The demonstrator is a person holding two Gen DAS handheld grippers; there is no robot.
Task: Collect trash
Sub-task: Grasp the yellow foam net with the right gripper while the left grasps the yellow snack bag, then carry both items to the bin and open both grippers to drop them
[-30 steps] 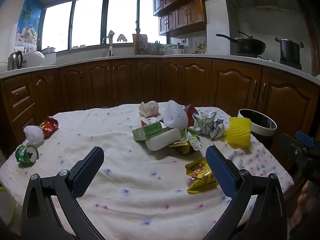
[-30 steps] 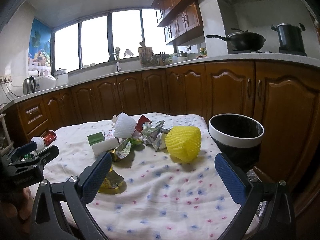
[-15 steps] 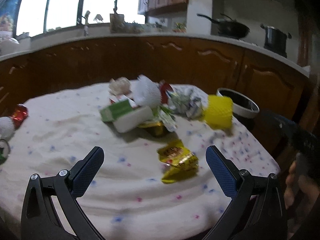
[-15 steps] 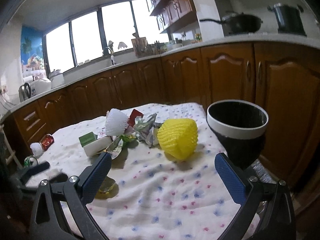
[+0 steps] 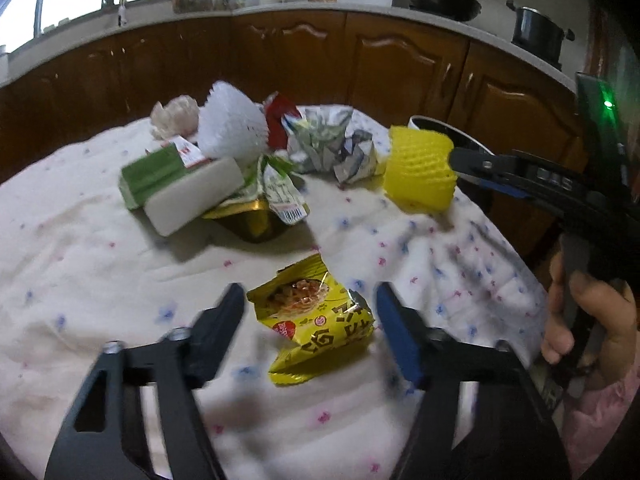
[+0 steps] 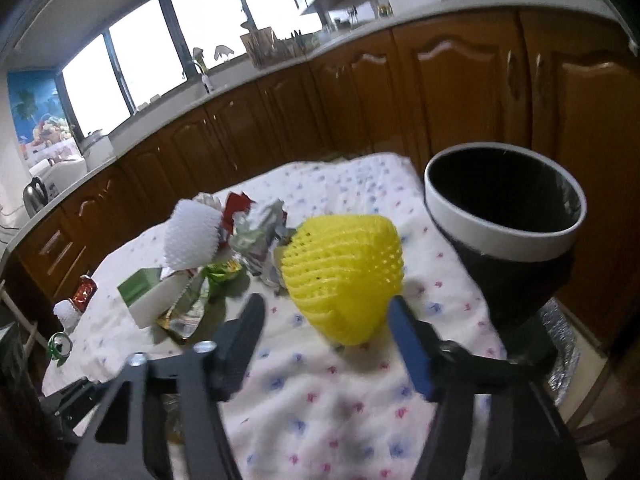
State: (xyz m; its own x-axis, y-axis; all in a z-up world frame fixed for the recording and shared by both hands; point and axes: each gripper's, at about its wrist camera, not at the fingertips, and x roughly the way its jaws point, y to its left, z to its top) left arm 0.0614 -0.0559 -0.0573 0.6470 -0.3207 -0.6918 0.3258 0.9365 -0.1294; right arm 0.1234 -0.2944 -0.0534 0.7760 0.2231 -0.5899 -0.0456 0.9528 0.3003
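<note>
both grippers have dropped in toward the table since a second ago and their jaws, wide then, are closing now — each has picked a target.

going left to right in the left wrist view: at ten o'clock sits the heap, a green box (image 5: 154, 174) with a white block (image 5: 196, 196) leaning on it, a white foam net (image 5: 232, 130) behind, then crumpled silver wrappers (image 5: 332, 144) at about one o'clock. the left gripper (image 5: 310, 308) has the yellow snack packet (image 5: 316, 320) lying between its fingers, at six o'clock on the flowered tablecloth (image 5: 80, 260); the pads are not yet touching it. at two o'clock the right gripper (image 5: 454, 156) reaches in beside the yellow foam net (image 5: 420, 172).

from the right wrist view, the yellow foam net (image 6: 344, 276) stands just ahead of the right gripper (image 6: 324, 312), partly between the tips, no contact that i can see. the black bin (image 6: 508, 216) with its white rim waits at two o'clock, off the table's edge.

my reading — two pickups are about to land at once, and both pieces then go to that bin. the foam net is springy and light; it may squash or skid away.
</note>
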